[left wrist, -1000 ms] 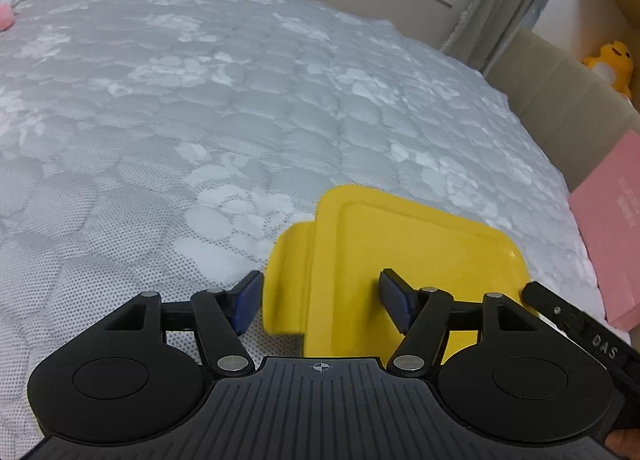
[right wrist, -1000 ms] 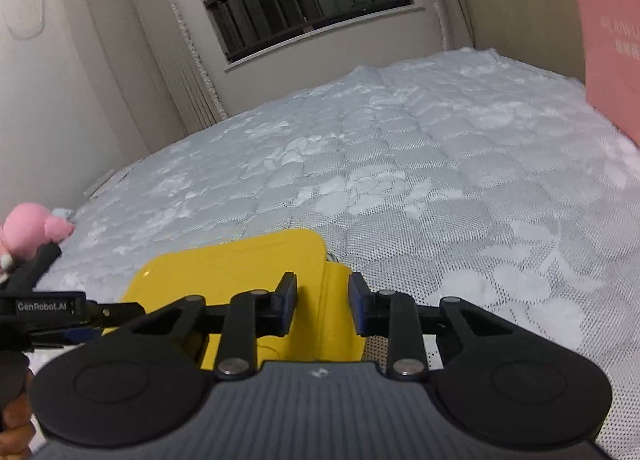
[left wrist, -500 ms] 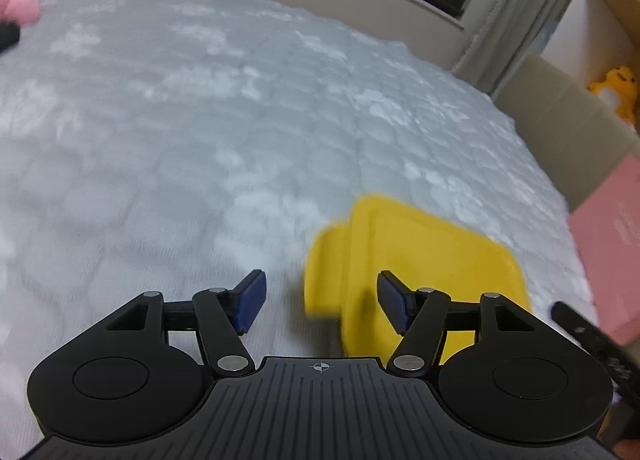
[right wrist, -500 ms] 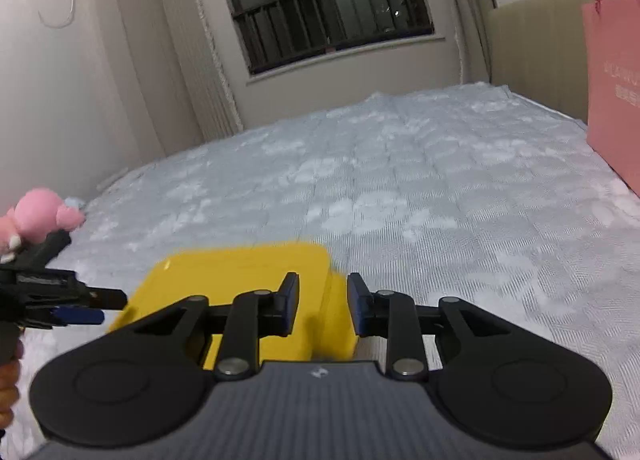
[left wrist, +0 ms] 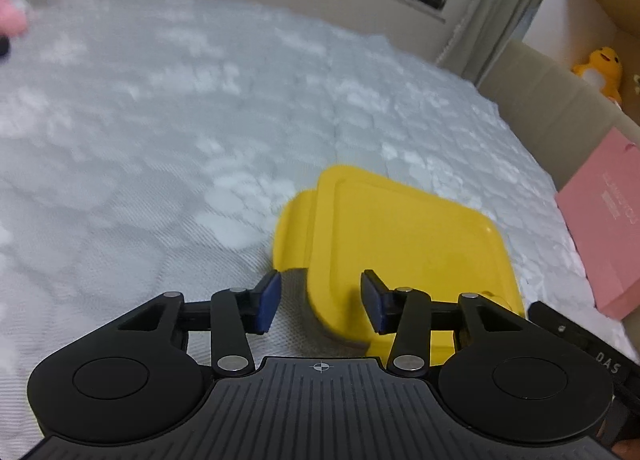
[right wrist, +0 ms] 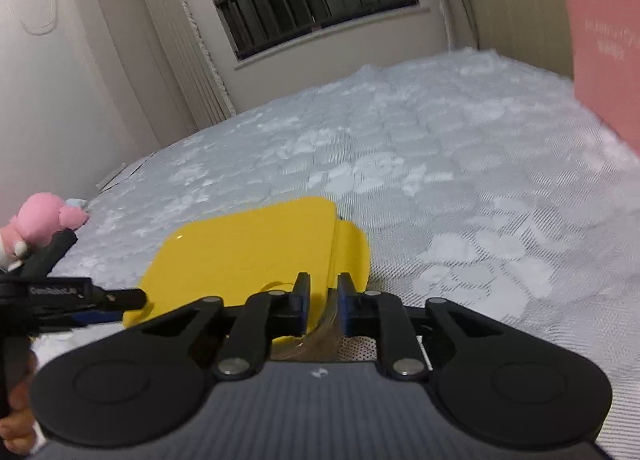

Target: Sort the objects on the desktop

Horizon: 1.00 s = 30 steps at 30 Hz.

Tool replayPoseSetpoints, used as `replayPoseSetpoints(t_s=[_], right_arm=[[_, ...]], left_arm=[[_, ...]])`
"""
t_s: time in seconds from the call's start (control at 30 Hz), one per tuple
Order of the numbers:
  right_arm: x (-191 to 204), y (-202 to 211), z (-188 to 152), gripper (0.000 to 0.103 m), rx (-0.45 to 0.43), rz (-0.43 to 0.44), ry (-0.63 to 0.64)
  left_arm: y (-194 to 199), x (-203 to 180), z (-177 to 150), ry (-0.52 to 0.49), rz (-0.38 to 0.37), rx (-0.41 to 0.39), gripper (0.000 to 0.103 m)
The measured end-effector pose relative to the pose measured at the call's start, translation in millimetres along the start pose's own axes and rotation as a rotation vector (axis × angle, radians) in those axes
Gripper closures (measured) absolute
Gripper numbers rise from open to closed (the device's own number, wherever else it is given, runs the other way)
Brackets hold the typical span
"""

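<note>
A yellow tray (left wrist: 404, 236) is held tilted above a grey quilted bed (left wrist: 168, 139), lifted clear of it with a shadow beneath its near edge. The left hand-held gripper (left wrist: 320, 300) has just been closing its jaws; its right pad sits over the tray's near corner while the left pad hangs over the bed beside the rim, so the pictures do not settle whether it clamps the tray. The right hand-held gripper (right wrist: 323, 306) has also just been closing, and its blue pads pinch the tray's folded edge between them. A pink plush toy (right wrist: 38, 219) lies at the bed's far left, and a pink box (left wrist: 604, 227) leans at the right side.
</note>
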State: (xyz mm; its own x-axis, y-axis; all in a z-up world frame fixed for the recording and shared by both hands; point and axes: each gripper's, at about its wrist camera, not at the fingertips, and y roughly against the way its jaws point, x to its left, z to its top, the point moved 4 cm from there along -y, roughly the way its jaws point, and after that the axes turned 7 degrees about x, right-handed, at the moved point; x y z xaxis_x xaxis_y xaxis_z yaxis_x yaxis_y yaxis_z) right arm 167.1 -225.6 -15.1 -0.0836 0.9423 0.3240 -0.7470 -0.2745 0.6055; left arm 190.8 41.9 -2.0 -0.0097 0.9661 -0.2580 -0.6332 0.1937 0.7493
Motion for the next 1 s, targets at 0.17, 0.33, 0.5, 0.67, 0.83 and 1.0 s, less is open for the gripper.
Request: replayPoseSetpoints(t_s=[0.17, 0.33, 0.5, 0.67, 0.83, 1.0], right_arm=[[27.9, 44.9, -25.6, 0.037, -0.057, -0.071, 0.124], [58.5, 73.2, -69.3, 0.019, -0.044, -0.138, 0.231], [66.7, 96.1, -99.1, 0.014, -0.053, -0.149, 0.169], [79.2, 113.6, -105.4, 0.009, -0.069, -0.14, 0.201], [84.5, 122.3, -107.5, 0.006, -0.099, -0.134, 0.212], [80.5, 118.0, -108.6, 0.005, -0.085, -0.137, 0.198]], left_arm=[[43.6, -18.4, -46.5, -0.118, 0.106, -0.063, 0.031], [70.2, -33.9, -102.6, -0.203, 0.19, -0.127, 0.01], [85.1, -31.6, -135.8, -0.16, 0.171, -0.104, 0.008], [90.0, -18.4, -149.9, -0.112, 0.175, -0.061, 0.004], [92.1, -13.3, -155.5, -0.111, 0.198, -0.051, 0.003], [92.0, -15.1, -155.5, -0.109, 0.194, -0.057, 0.002]])
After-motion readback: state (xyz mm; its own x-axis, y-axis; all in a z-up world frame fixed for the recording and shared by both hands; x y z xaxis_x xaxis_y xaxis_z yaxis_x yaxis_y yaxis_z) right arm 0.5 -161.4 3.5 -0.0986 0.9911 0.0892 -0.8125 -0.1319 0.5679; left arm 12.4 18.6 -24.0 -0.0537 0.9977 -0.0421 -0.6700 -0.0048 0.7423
